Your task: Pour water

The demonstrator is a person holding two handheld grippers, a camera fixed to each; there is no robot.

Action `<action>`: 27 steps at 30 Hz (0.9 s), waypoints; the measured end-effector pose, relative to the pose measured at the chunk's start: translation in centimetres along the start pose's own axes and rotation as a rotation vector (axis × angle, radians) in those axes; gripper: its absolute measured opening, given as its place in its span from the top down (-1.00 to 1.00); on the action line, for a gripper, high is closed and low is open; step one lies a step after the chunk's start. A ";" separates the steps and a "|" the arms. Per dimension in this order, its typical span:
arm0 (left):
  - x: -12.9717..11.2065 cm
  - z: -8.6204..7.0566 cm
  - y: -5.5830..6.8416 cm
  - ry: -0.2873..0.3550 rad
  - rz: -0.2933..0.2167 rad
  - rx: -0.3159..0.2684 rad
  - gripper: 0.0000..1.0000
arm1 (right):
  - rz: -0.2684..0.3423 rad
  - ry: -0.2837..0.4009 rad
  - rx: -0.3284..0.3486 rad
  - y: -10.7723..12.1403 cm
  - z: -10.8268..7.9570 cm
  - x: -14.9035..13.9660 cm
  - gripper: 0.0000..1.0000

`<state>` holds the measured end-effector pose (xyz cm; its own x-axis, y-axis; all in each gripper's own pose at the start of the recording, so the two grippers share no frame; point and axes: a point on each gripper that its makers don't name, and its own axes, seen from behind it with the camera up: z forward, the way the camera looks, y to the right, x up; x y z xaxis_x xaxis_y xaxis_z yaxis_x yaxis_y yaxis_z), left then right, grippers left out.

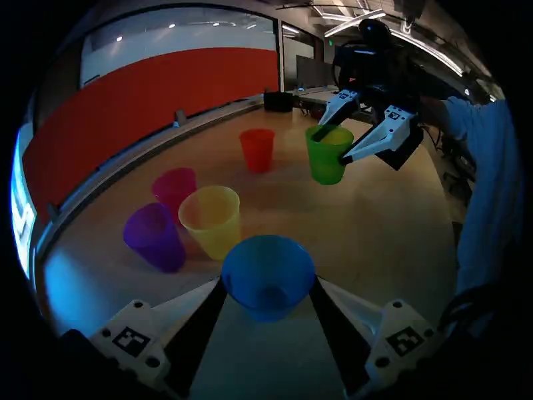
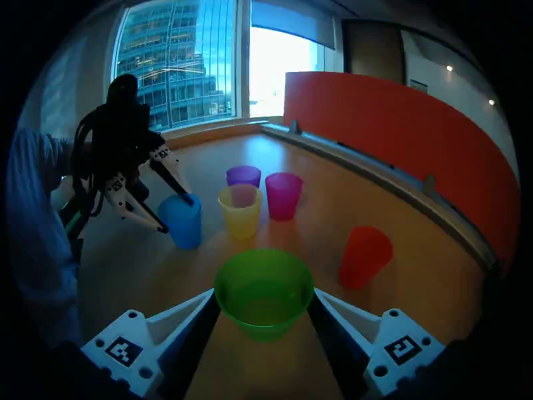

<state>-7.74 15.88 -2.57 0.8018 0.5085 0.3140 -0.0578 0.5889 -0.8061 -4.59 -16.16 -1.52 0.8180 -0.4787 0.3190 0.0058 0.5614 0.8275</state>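
In the left gripper view my left gripper (image 1: pixel 268 288) is shut on a blue cup (image 1: pixel 268 275), held upright just above the wooden table (image 1: pixel 373 220). Farther off, the right gripper (image 1: pixel 330 147) grips a green cup (image 1: pixel 326 155). In the right gripper view my right gripper (image 2: pixel 264 301) is shut on that green cup (image 2: pixel 264 292), upright, with what looks like a little liquid in the bottom. The left gripper (image 2: pixel 174 212) with the blue cup (image 2: pixel 180 221) shows to the left. Between them stand a yellow cup (image 2: pixel 240 210), a purple cup (image 2: pixel 243 177), a magenta cup (image 2: pixel 283 195) and a red cup (image 2: pixel 364 255).
In the left gripper view the yellow cup (image 1: pixel 211 220), purple cup (image 1: pixel 155 236) and magenta cup (image 1: pixel 174 190) cluster at the left, the red cup (image 1: pixel 257 149) farther back. A red wall panel (image 1: pixel 153 93) runs along the table's far edge. A person's sleeve (image 1: pixel 490 200) is at the right.
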 end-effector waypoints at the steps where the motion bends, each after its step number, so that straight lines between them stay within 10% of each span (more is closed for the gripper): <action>1: -0.1 0.0 0.0 -0.002 0.001 0.001 -0.74 | 0.001 -0.001 0.001 0.0 0.1 0.0 -0.79; 27: -2.9 -2.1 -0.7 -0.072 -0.022 0.045 -0.95 | 0.021 -0.062 0.010 -0.8 1.8 -3.3 -0.79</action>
<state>-8.73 12.66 -3.95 0.7586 0.5376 0.3681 -0.0686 0.6277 -0.7754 -8.35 -16.22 -2.41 0.7806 -0.5079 0.3643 -0.0170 0.5654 0.8247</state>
